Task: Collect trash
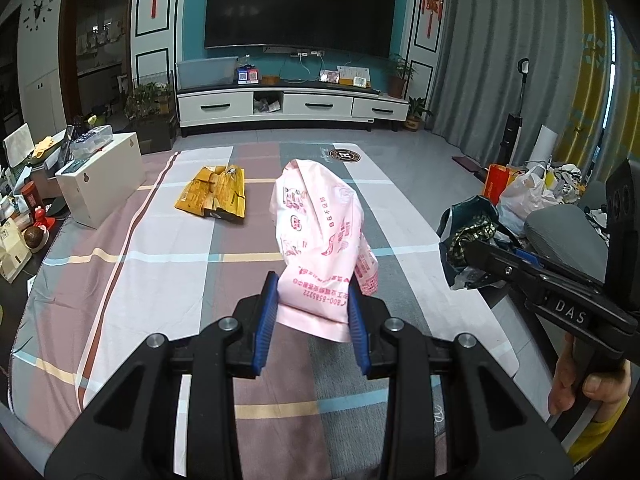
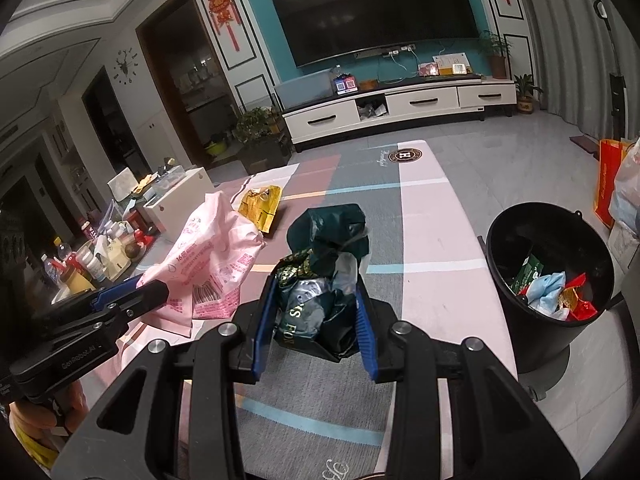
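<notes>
Blue-padded jaws of the left gripper (image 1: 314,320) stand narrow, clamped on a crinkled pink plastic bag (image 1: 320,232) lifted off the plaid-covered desk (image 1: 160,264). Right gripper (image 2: 316,324) jaws, likewise narrow, pinch a crumpled dark green foil wrapper (image 2: 324,256). At three o'clock from it, a round black bin (image 2: 520,240) holds red, blue and green scraps. At eleven o'clock, a flattened yellow packet (image 1: 214,196) lies on the desk.
</notes>
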A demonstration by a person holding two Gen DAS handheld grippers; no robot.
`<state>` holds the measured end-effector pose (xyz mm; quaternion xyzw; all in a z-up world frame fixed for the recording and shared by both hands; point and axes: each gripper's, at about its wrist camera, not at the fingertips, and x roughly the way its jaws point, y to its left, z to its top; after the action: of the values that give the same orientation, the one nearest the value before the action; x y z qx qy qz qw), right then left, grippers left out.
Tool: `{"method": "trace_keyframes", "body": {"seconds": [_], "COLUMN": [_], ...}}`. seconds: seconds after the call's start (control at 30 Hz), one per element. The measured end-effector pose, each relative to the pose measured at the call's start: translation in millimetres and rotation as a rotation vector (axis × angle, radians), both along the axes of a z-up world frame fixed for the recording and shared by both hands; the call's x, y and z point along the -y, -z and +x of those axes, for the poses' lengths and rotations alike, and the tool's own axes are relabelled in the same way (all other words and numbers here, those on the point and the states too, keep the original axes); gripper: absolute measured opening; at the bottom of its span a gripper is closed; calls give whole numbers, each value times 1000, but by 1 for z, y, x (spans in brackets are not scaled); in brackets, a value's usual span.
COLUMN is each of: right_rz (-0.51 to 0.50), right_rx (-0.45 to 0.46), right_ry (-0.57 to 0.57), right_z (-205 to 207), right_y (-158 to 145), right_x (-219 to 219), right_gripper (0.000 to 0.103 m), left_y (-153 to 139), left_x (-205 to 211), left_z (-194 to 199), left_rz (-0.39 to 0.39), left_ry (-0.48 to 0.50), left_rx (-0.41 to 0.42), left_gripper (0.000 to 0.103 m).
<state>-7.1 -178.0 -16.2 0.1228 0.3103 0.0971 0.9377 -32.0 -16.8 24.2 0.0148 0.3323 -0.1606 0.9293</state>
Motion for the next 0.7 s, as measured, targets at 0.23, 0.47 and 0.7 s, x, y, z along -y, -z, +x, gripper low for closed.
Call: {"method": "trace_keyframes", "body": {"seconds": [0.23, 0.47, 0.7], "right_rz": [-9, -20, -14], "right_rx": [23, 50, 63], "right_ry": [-13, -18, -15], "right_z": [-8, -16, -23], "right_y": [-9, -19, -24], "right_x": [-5, -7, -4], "right_gripper": [37, 37, 37], "left_y": [-6, -11, -12], "left_x": [-3, -3, 1], "left_z": [-8, -14, -18], "left_rz": [-5, -18, -18], "left_ry": [1, 10, 16], "left_rx": [15, 28, 31], "left_gripper": [34, 34, 34]}}
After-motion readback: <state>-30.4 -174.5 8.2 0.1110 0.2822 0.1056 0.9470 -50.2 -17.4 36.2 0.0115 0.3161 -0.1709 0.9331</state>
